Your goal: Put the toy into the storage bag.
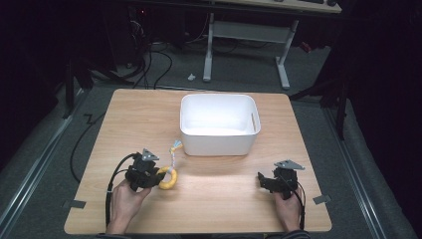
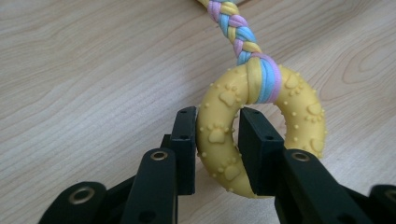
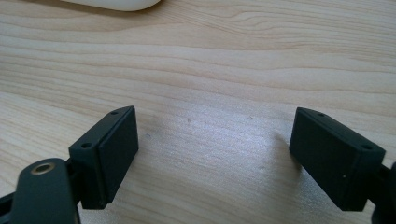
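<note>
A yellow rubber ring toy point(image 2: 224, 140) with paw prints carries a braided rope point(image 2: 236, 32) of yellow, blue and pink strands. My left gripper point(image 2: 217, 128) is shut on the ring's near side, one pad on each side of it. In the high view the ring point(image 1: 169, 179) lies at the front left of the wooden table point(image 1: 124, 119), with the left gripper point(image 1: 144, 172) beside it and the rope point(image 1: 173, 152) trailing toward the bin. My right gripper point(image 3: 212, 140) stands open over bare wood at the front right, with nothing between its pads; it is also in the high view point(image 1: 278, 181).
A white plastic bin point(image 1: 219, 124) with nothing in it stands at the table's middle back, and its rim point(image 3: 112, 3) shows in the right gripper view. A desk frame and cables stand on the floor beyond the table.
</note>
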Demonstrator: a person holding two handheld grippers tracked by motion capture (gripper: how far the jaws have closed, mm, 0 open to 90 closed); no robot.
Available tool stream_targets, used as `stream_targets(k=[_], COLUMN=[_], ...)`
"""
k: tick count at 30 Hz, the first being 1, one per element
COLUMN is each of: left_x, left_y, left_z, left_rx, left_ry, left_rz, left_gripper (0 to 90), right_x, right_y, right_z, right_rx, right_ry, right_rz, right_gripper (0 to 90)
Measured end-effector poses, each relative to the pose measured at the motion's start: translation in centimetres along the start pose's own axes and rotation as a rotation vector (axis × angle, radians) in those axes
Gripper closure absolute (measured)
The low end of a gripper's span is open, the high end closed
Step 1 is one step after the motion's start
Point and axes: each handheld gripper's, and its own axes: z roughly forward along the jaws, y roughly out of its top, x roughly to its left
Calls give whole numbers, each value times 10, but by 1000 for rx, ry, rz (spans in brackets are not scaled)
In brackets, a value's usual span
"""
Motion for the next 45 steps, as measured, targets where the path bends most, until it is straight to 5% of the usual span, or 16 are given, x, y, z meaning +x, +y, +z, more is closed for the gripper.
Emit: stream_targets(k=[19, 45], left_x=[19, 16], left_y=[21, 108], left_z=[-55, -65], left_rx=[-147, -124], left_ry=[-61, -88], left_rz=[-61, 1], left_gripper=[685, 684], right_x=[1, 2], right_y=[0, 0], right_z=[0, 1], right_rx=[-1, -2], right_ry=[4, 12], right_rz=[-3, -11], right_gripper=[155, 155])
